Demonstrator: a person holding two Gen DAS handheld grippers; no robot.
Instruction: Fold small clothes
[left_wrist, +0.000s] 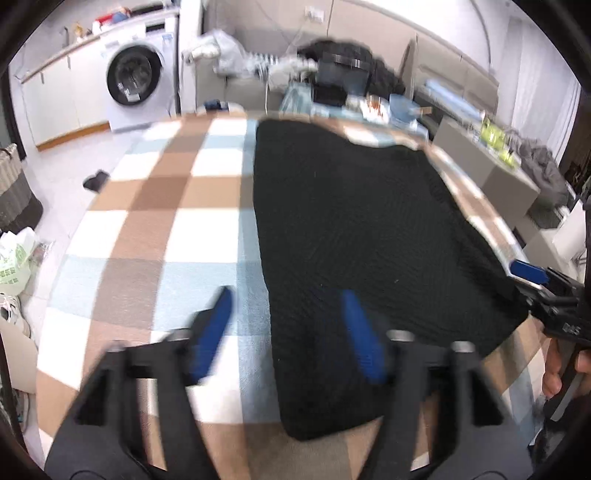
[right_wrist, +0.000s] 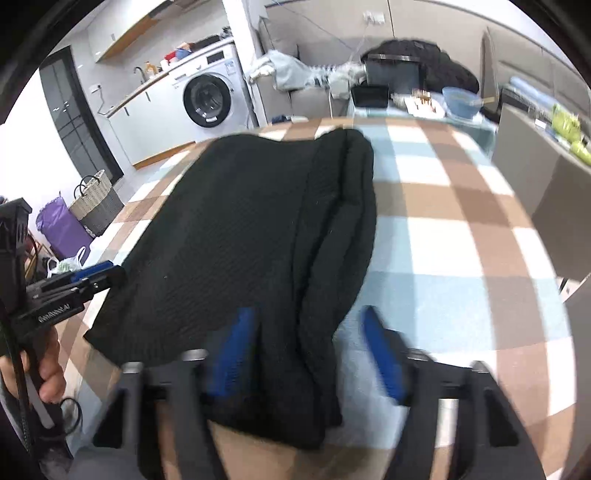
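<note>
I see the black garment (left_wrist: 354, 236) flat on my checkered desk (left_wrist: 166, 206), washing machine (left_wrist: 138, 79) behind. My left tool (left_wrist: 284, 332) and right tool (right_wrist: 306, 350) both gape wide over its near edge.

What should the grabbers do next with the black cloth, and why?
Probably lower and close both on the near edge. The black cloth lies flat on the checked table cover. The left gripper and right gripper are both open, each straddling a side edge near a near corner, gripping nothing.
</note>
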